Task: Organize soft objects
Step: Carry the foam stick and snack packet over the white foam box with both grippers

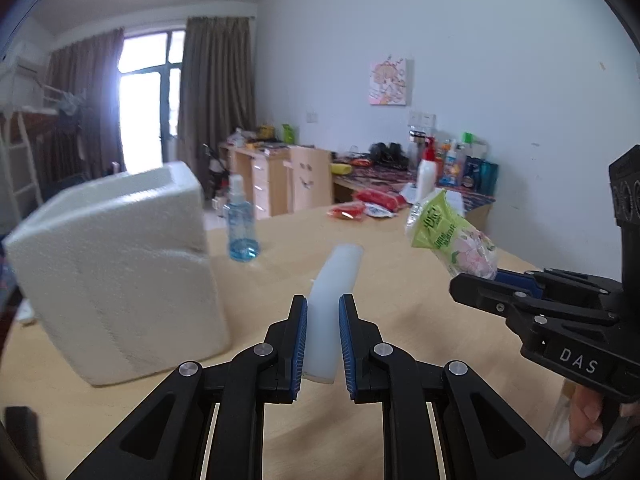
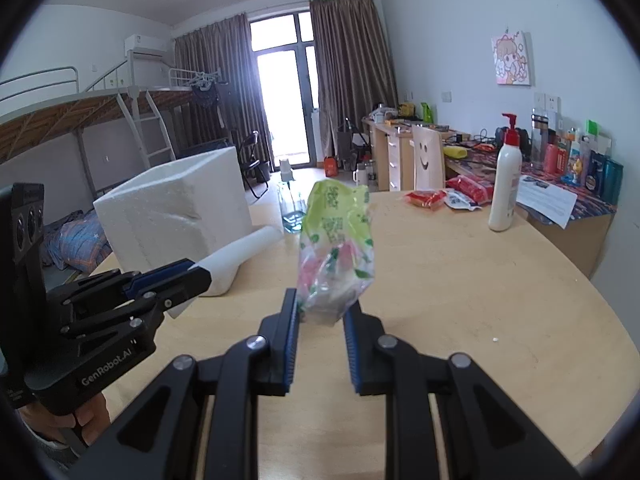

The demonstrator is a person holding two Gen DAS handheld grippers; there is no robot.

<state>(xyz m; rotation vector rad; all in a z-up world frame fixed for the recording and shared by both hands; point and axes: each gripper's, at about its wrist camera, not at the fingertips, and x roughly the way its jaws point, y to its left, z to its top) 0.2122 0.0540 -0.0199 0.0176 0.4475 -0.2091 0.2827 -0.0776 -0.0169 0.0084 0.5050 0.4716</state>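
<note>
- The foam box (image 2: 176,204) stands on the table (image 2: 460,280), left side.
- The spray bottle (image 2: 290,204) stands just right of it.
- The pump bottle (image 2: 506,188) stands far right.

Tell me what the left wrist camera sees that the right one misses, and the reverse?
Only the left wrist view shows the white foam roll clamped from behind between the left tongs. Only the right wrist view shows the grey metal loft bed. Both show the green-and-pink plastic packet in the right tongs, the white foam box and the round wooden table.
</note>
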